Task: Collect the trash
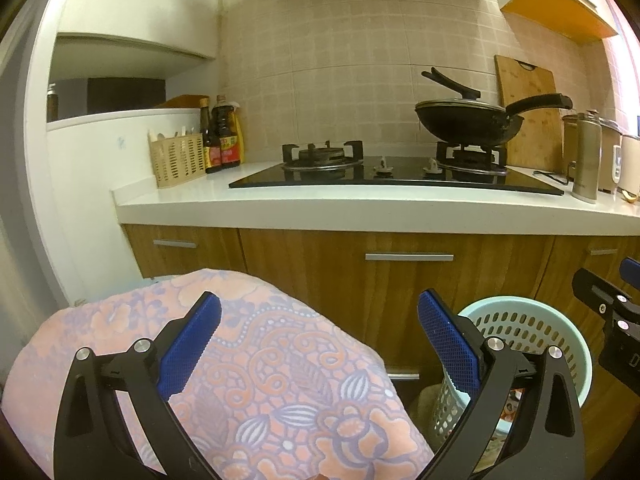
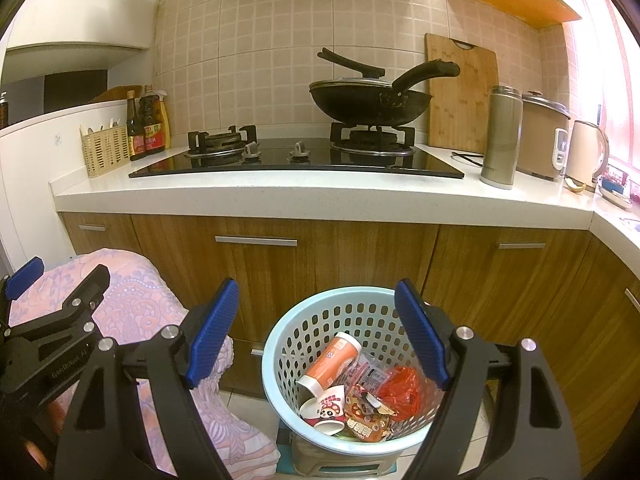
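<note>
Looking down into the pale blue basket (image 2: 280, 344), the right wrist view shows what the left one hides: an orange cup (image 2: 330, 360) lying on its side, a white paper cup with a cartoon print (image 2: 326, 410), snack wrappers (image 2: 366, 412) and a crumpled red plastic bag (image 2: 402, 390), all inside the perforated wall. The right gripper (image 2: 316, 328) hangs above that basket with its blue pads spread wide and nothing between them. At the left edge of this view the left gripper (image 1: 320, 340) shows from the side, over a pink floral cloth (image 2: 136, 300).

From the left wrist view the cloth (image 1: 260, 360) fills the foreground, draped over something just beside the basket (image 1: 520, 320), of which only the rim and part of the wall show; the contents are mostly blocked by a finger. The left jaws also stand wide apart and empty. Part of the right gripper shows at the right edge of this view.

Both views share the white countertop (image 2: 320, 196), the black wok (image 2: 372, 104) on the right burner, the wooden cutting board (image 2: 464, 96) against the tiles and the sauce bottles (image 2: 146, 124) at the left. Only the right view takes in the kettle (image 2: 586, 152).
</note>
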`<state>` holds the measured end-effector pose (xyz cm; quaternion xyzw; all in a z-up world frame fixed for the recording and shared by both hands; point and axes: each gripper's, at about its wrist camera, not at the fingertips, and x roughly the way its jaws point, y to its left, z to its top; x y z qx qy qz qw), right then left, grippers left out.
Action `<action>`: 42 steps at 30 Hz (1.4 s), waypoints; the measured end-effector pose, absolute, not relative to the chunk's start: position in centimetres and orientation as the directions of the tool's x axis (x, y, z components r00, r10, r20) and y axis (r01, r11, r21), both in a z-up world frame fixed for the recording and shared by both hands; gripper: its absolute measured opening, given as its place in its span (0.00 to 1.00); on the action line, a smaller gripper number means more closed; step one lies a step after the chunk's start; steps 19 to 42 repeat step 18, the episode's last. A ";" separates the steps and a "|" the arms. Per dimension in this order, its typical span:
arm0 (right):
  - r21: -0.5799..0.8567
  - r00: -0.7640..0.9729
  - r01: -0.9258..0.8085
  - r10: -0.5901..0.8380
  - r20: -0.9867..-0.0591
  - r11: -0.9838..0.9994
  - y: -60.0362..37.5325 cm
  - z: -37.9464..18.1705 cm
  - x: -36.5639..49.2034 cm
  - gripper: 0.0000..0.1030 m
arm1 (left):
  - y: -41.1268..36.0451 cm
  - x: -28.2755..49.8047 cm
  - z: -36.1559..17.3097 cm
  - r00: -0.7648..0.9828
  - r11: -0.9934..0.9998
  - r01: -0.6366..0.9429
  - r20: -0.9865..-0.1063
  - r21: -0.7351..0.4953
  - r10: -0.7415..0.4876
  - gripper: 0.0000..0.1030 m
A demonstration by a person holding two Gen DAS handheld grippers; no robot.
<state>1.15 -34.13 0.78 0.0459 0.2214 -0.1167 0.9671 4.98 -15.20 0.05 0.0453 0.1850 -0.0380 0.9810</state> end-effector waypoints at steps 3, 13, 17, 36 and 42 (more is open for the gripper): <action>0.037 0.875 0.246 -0.206 -0.438 0.968 -34.1 0.8 1.1 0.74 | -15.0 5.0 0.1 0.931 0.994 0.079 -0.362 0.072 -0.048 0.93; 0.044 0.874 0.249 -0.205 -0.440 0.968 -34.5 0.8 1.2 0.74 | -14.9 4.8 0.2 0.924 0.992 0.116 -0.370 0.045 -0.091 0.93; 0.043 0.873 0.251 -0.207 -0.441 0.967 -34.4 0.8 1.2 0.74 | -14.5 5.1 0.2 0.922 0.994 0.109 -0.375 0.027 -0.091 0.93; 0.043 0.873 0.251 -0.207 -0.441 0.967 -34.5 0.8 1.2 0.74 | -14.4 5.2 0.2 0.921 0.994 0.108 -0.378 0.022 -0.092 0.93; 0.043 0.873 0.251 -0.207 -0.441 0.967 -34.5 0.8 1.2 0.74 | -14.4 5.2 0.2 0.921 0.994 0.108 -0.378 0.022 -0.092 0.93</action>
